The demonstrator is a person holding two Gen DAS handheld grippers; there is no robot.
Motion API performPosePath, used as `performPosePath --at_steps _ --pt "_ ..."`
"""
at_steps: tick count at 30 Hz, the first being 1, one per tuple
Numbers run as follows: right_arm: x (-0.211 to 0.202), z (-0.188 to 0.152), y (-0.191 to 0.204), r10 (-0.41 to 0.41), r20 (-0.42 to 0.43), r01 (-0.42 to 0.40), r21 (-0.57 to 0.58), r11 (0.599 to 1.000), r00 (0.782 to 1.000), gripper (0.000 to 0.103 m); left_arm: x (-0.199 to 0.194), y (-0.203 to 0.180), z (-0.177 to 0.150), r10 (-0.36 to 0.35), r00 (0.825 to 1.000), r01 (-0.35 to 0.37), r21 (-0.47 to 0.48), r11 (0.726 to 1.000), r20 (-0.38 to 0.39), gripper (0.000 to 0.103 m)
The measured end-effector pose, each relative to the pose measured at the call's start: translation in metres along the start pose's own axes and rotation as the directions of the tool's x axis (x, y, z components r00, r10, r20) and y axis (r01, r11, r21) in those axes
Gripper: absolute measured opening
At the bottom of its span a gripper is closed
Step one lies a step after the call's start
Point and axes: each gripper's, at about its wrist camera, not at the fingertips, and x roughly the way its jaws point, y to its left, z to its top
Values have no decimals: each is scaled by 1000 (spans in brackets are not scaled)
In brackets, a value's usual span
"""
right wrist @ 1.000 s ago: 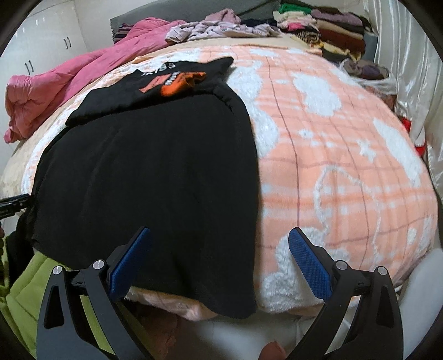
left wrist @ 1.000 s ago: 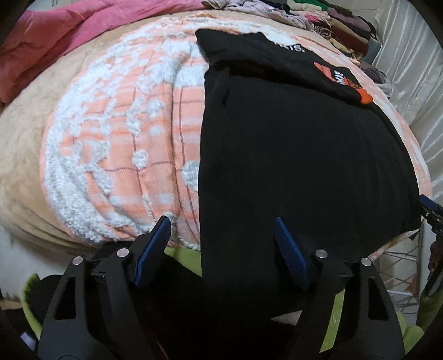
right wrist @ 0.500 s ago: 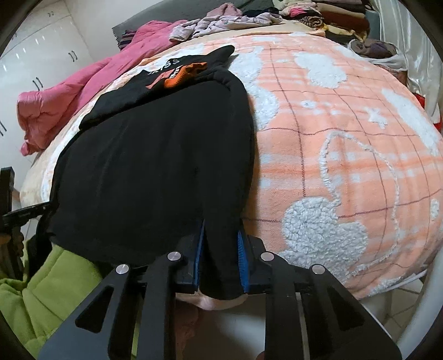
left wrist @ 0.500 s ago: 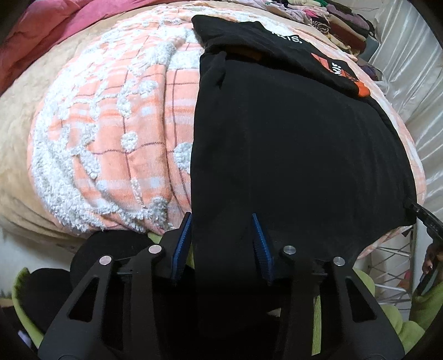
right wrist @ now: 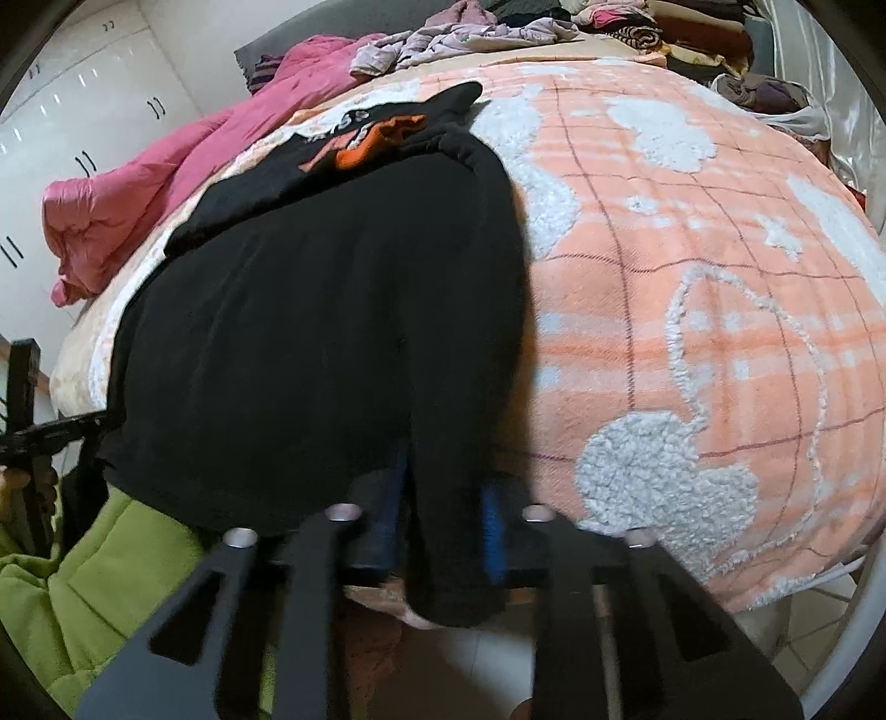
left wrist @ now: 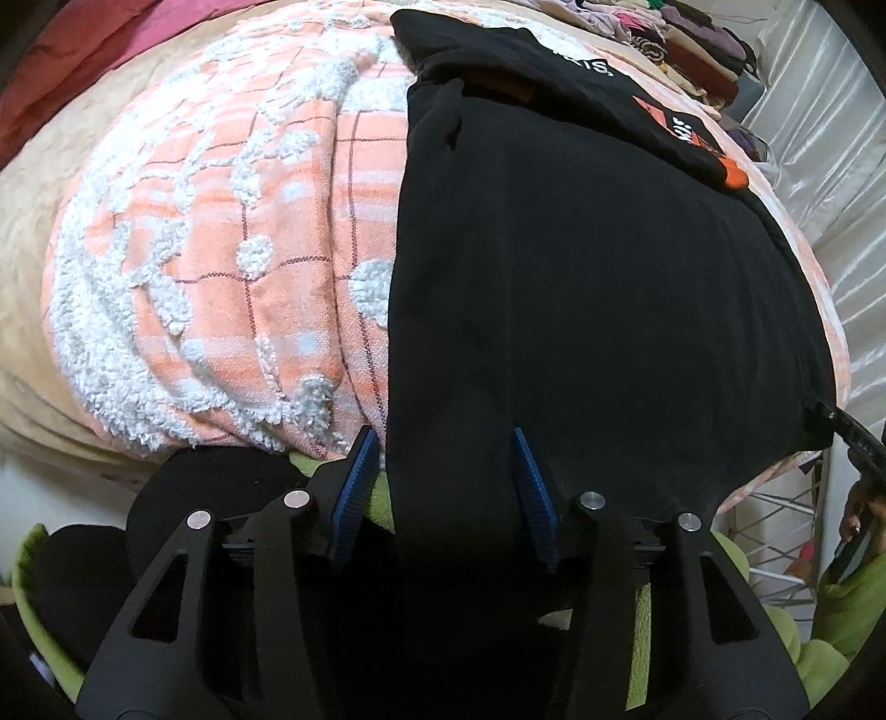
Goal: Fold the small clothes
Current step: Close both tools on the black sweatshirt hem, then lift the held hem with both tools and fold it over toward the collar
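Note:
A black garment (left wrist: 581,266) with an orange and white print at its far end lies spread on an orange and white checked blanket (left wrist: 232,232). My left gripper (left wrist: 443,487) is shut on the garment's near left hem corner, with the cloth bunched between the blue pads. My right gripper (right wrist: 443,526) is shut on the near right hem corner of the same garment (right wrist: 332,310). The hem hangs over the bed's near edge. The other gripper's tip shows at the far side in each wrist view.
A pink quilt (right wrist: 138,205) lies at the far left of the bed. Stacks of folded clothes (right wrist: 692,33) sit at the head. A green blanket (right wrist: 83,581) lies below the bed edge. White cupboard doors (right wrist: 72,127) stand at left.
Both grippers moved forward onto the hem and closed on it. The hem corners have since lifted slightly and the cloth has bunched between the pads.

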Motion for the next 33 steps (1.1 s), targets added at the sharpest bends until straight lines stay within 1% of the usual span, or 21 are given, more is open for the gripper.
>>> performPosePath --at_steps 1,2,5,6,7,8,12,20,27,33 --pt "-1 0 0 8 2 -8 0 1000 1000 13 0 -3 1 -4 1000 4 7 1000 3 32" --pt "-4 0 0 15 5 -15 -2 1000 1000 13 0 -6 2 1 1000 -2 17 1000 6 28" --pt "-10 2 3 19 11 -19 -13 1000 1000 10 -2 -12 2 23 1000 -24 41 999 15 17" --pt "-12 3 3 26 14 -26 -14 1000 1000 7 -3 -12 2 27 999 -27 43 999 18 15" --pt "-15 4 4 36 21 -36 -16 999 999 7 -5 -13 3 25 999 -26 44 999 21 9" --pt "-20 6 5 46 32 -45 -19 999 998 7 -7 -13 4 5 1000 -7 46 999 27 4" --pt "-31 15 12 58 59 -55 -46 997 997 7 -20 -21 5 7 998 -12 69 998 60 4" --pt "-51 30 17 86 133 -79 -58 995 987 7 -45 -26 15 -3 992 -5 65 998 124 4" --pt "-63 39 15 114 179 -107 -45 993 977 7 -71 -30 30 -7 979 -6 62 998 203 4" --pt "-70 45 13 129 203 -126 -26 992 971 7 -82 -31 38 -4 972 -11 62 998 236 4"
